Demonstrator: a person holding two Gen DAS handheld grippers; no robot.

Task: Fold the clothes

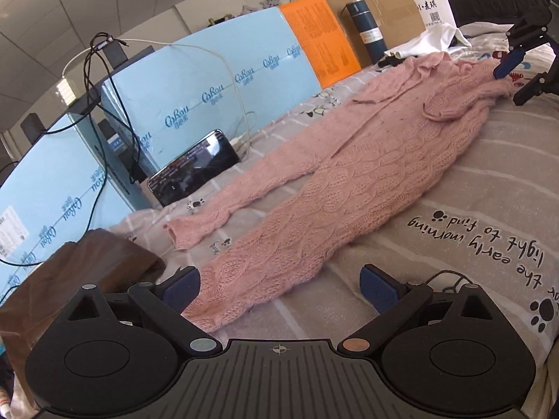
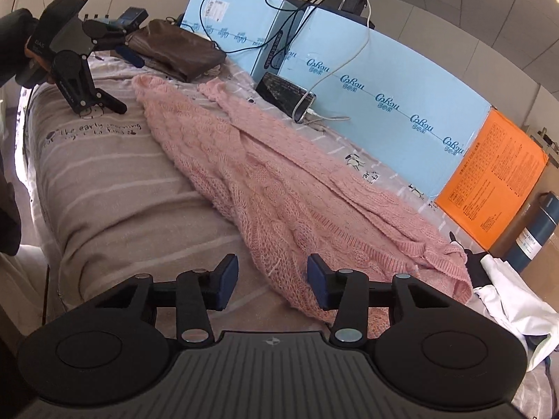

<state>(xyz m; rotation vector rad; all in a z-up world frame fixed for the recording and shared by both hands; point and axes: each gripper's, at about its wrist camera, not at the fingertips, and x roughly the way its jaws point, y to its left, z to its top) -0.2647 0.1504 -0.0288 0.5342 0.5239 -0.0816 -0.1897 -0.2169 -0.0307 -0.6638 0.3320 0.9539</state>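
We find the pink knit cardigan (image 1: 349,174) spread long across the bed (image 1: 471,181), on a grey striped sheet printed with paw marks and a line of script. It lies mostly flat, one sleeve (image 1: 223,202) stretched out toward the blue foam boards (image 1: 195,80) on the far side, beside a phone (image 1: 195,171) propped on its charging cable. At the collar end the knit bunches and one edge turns over on itself; we judge that a loose lie more than a finished fold.

Our left hand-held gripper (image 1: 279,289) hangs over the hem end, fingers spread wide, the hem lying below and between them but not pinched. Our right hand-held gripper (image 2: 272,279) sits at the opposite end, jaws partly open, with the cardigan's edge passing just under the right pad (image 2: 319,279); we see no clamping on the cloth from either tool.

A brown garment (image 2: 174,49) sits already folded near the left hand-held gripper, and a white garment (image 2: 513,300) lies crumpled beyond the collar end, near a blue flask (image 1: 363,31) and an orange board (image 1: 321,42).

By our reckoning the work on this cardigan stands near its start: laid out, sleeves unfolded, body not yet doubled, white piece still waiting.
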